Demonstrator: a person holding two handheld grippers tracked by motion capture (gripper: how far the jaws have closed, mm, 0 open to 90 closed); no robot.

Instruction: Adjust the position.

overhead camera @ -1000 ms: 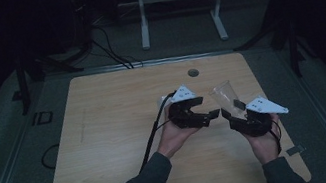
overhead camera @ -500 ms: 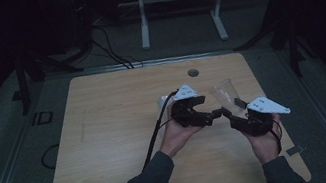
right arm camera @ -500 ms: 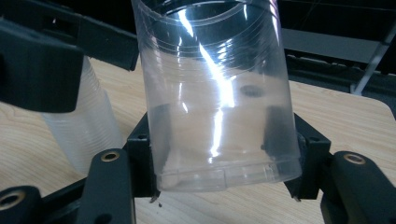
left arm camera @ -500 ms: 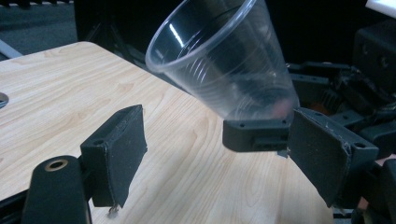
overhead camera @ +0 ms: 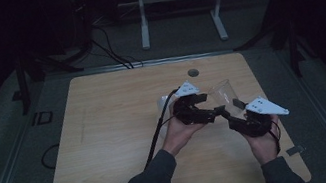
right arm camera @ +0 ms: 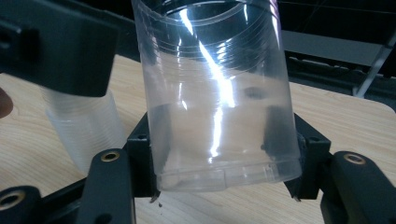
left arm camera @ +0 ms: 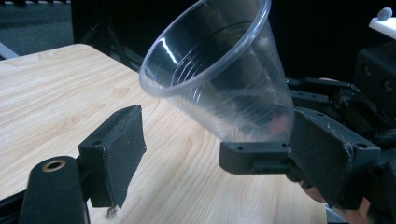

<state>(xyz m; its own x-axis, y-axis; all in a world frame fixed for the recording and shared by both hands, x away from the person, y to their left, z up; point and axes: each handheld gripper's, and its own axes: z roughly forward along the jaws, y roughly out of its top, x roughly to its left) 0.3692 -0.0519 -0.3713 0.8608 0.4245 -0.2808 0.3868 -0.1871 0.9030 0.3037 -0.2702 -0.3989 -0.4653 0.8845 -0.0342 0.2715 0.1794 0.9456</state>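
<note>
Clearly the clear plastic cup [right arm camera: 219, 98], mid-frame, is light, thin-walled and crushable; the right gripper [right arm camera: 219, 158] pinches its base, best held gently there, while the left gripper [left arm camera: 210, 140] has just been opening, empty

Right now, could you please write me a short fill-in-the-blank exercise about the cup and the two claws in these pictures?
1. The clear plastic cup is clamped near its base by the ____ claw.
2. The left claw stands ____, its pads off the cup.
3. A stack of clear plastic cups rests on the light ____ table.
4. In the left gripper view, the held cup's mouth is ____ rather than upright.

Missing words: right; open; wooden; tilted
</note>
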